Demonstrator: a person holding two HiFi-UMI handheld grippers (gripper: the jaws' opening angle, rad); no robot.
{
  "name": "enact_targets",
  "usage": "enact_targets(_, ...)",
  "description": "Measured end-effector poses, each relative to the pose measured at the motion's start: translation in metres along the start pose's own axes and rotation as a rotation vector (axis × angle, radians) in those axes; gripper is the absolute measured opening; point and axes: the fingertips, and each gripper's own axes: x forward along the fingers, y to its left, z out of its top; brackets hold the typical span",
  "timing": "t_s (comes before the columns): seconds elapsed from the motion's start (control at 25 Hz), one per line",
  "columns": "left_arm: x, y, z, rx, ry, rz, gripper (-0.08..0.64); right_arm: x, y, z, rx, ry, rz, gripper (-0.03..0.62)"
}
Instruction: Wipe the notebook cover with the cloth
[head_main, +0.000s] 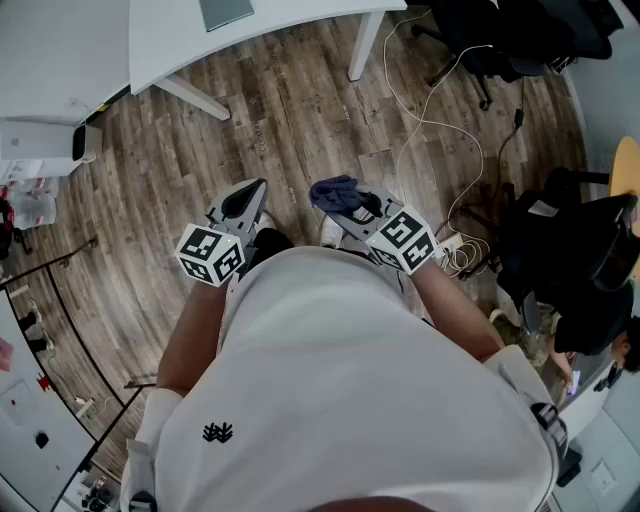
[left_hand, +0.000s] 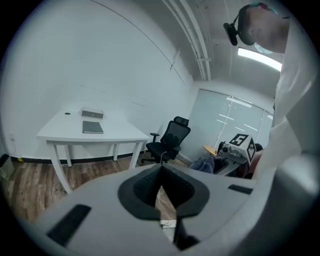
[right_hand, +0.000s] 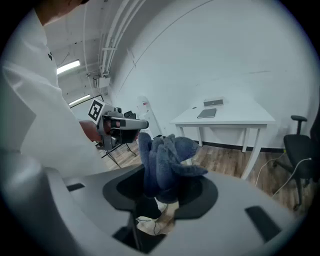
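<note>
— At the right gripper (right_hand: 160, 189)?
— Clamped on the blue cloth (right_hand: 167, 155), bunched and standing up out of the jaws. Held low in front of the white shirt (head_main: 360, 400) in the head view.
— And the left gripper (left_hand: 161, 189)?
— Pressed together at the tips, holding nothing. Level with the right one, just beside it and not touching.
— Farther out?
— Above wood floor (head_main: 270, 130), well apart from the white desk (left_hand: 60, 132). Lying flat on that desk: the grey notebook (left_hand: 92, 127), with a smaller pale box-like item (left_hand: 92, 114) just behind it. Not touched by cloth or jaws.
— To the side?
— Black office chair (left_hand: 170, 140) beside the desk. White cable (head_main: 440, 124) looping across the floor near it.
</note>
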Motion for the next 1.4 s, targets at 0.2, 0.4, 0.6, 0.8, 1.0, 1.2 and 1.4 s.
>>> enact_targets(0.2,0.007,-0.006,0.004,0.005,-0.013,-0.004,0.006,0.000,-0.005,-0.004,0.005,0.014,0.008,0.160)
enact_targets(0.4,0.021,0.009,0.005,-0.020,-0.010,-0.004,0.006,0.012,-0.023,0.003,0.008,0.032,0.011,0.160)
enact_targets(0.6,0.052,0.051,0.018,-0.015,0.004,-0.017,0.006,0.028,-0.066,0.031,0.033,0.040,-0.039,0.160)
enact_targets(0.8,0.098,0.090,0.049,-0.003,-0.010,-0.003,0.006,0.036,-0.115,0.063,0.026,0.047,-0.066,0.160)
enact_targets(1.0,0.127,0.142,0.090,0.004,-0.041,-0.031,0.006,0.068,-0.165,0.116,0.016,0.057,-0.090,0.160)
enact_targets(1.2,0.136,0.186,0.104,0.000,-0.038,-0.011,0.006,0.096,-0.189,0.151,-0.003,0.056,-0.098,0.160)
enact_targets(1.4,0.154,0.228,0.117,-0.026,-0.060,0.069,0.006,0.119,-0.232,0.179,-0.048,0.108,-0.037,0.160)
